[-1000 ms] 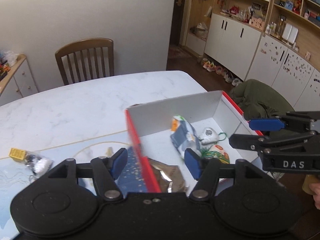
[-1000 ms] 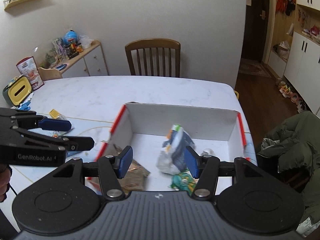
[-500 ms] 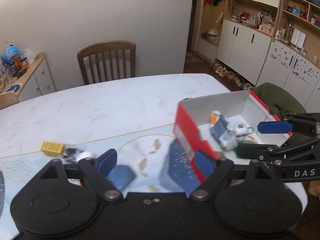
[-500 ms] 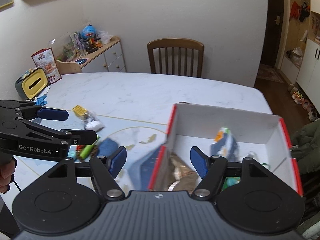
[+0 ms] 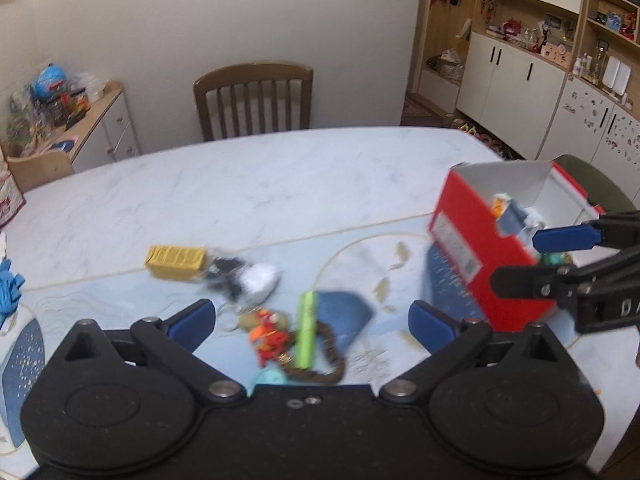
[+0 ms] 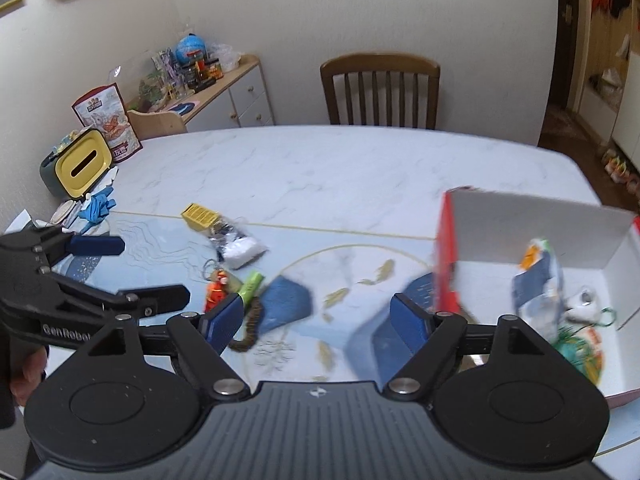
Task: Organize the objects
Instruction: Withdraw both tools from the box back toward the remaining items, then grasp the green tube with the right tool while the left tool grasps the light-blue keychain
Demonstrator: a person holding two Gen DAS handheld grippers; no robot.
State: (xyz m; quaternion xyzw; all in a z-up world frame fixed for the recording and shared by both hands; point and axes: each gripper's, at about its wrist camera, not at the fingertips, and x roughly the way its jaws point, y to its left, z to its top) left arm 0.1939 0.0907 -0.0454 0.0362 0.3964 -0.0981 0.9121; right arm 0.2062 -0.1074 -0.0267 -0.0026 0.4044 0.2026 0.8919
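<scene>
A red-and-white box (image 5: 492, 248) (image 6: 532, 232) stands at the right of the marble table, with a blue-white snack bag (image 6: 538, 280) and other small things inside. Left of it lie loose items: a yellow block (image 5: 176, 257), a clear bag with black and white contents (image 5: 248, 278), a red-orange toy (image 5: 270, 334), a green tube (image 5: 307, 330) and a brown rope ring (image 5: 324, 360). My left gripper (image 5: 310, 320) hangs open above the toy and tube, holding nothing. My right gripper (image 6: 318, 318) is open and empty between the loose items and the box.
A wooden chair (image 5: 254, 100) stands at the table's far side. A cluttered sideboard (image 6: 224, 88) is at the back left. A yellow tissue box (image 6: 78, 166) and a blue glove (image 6: 98, 206) sit at the table's left edge. A green jacket (image 5: 592, 184) lies beyond the box.
Both grippers have swung left, away from over the box toward the loose items. The box has slid to the right side of both views. Both stay open.
</scene>
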